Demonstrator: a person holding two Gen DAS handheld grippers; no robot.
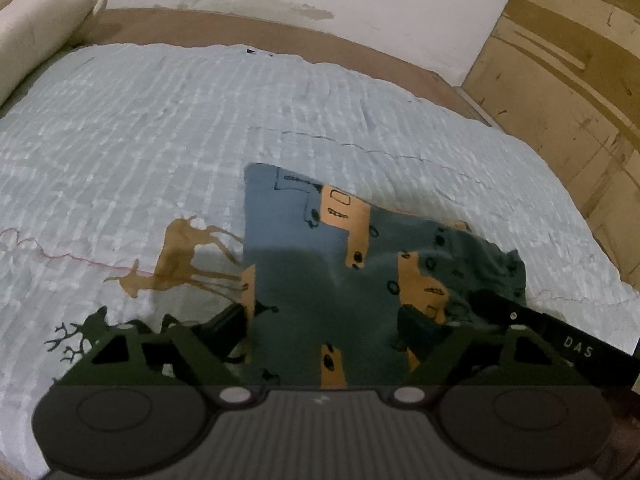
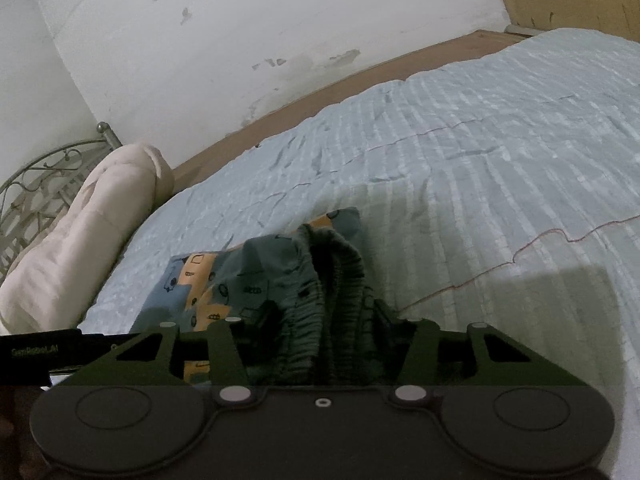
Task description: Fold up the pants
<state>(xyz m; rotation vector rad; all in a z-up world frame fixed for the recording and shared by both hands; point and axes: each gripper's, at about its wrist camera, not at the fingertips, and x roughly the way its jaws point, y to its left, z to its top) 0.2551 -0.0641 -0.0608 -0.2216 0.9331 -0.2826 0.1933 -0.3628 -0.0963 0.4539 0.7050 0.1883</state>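
Small blue-grey pants (image 1: 316, 264) with orange vehicle prints lie on the pale blue bedspread (image 1: 160, 128). In the left wrist view my left gripper (image 1: 324, 320) stands wide open over the near part of the pants, fingers on either side of the cloth. My right gripper's finger (image 1: 532, 320) reaches in at the pants' right edge. In the right wrist view my right gripper (image 2: 324, 320) has the ribbed grey waistband (image 2: 336, 264) bunched between its fingers, the pants (image 2: 224, 280) spreading away to the left. The left gripper's black body (image 2: 36, 354) shows at the left edge.
A rolled cream blanket (image 2: 80, 240) lies along the bed's head by a metal bedframe (image 2: 36, 176). A brown bed edge (image 1: 240, 24) runs under the stained white wall. Wooden panels (image 1: 560, 80) stand at the right. A deer print (image 1: 184, 256) is on the bedspread.
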